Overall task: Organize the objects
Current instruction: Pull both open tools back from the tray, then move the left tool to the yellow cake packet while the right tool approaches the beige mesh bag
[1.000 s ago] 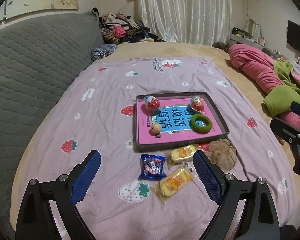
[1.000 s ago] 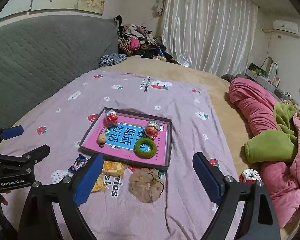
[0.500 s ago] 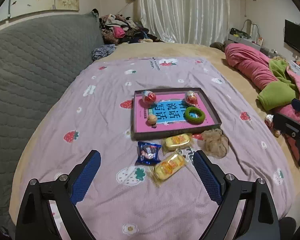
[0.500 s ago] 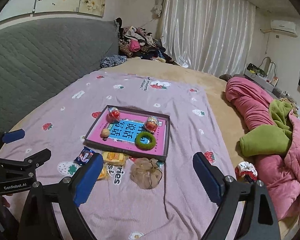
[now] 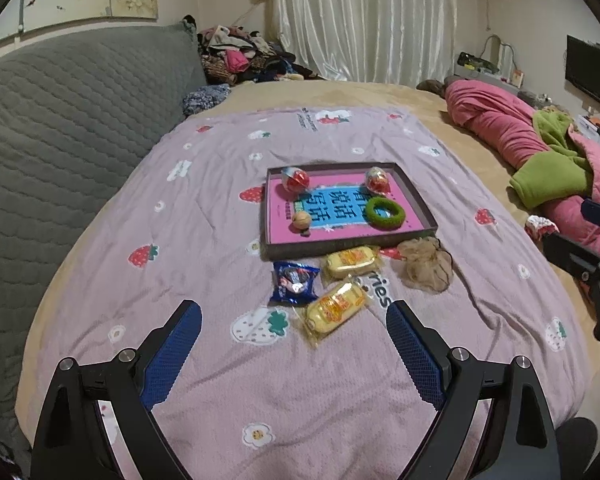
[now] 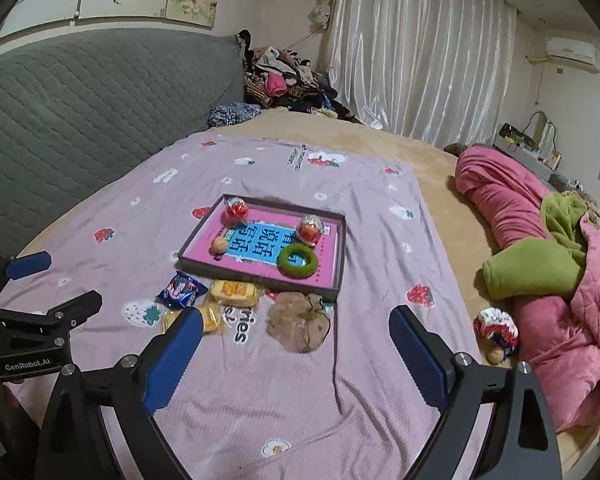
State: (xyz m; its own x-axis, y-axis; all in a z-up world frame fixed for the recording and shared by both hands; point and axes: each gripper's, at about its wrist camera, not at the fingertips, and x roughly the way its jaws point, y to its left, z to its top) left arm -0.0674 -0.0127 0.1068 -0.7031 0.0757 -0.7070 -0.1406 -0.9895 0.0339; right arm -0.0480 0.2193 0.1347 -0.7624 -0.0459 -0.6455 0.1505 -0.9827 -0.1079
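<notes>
both grippers (image 5: pixel 294 330) (image 6: pixel 294 338) farther back; tray (image 5: pixel 350 245) smaller

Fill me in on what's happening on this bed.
A person holds two grippers above a lilac strawberry blanket, sorting small items. The left gripper and right gripper are both open and hold nothing. A shallow tray already contains two foil-wrapped eggs, a green ring and a small round nut-like thing. Outside it, near its front edge, lie a blue snack packet, two yellow snack packs and a brown mesh pouch.
</notes>
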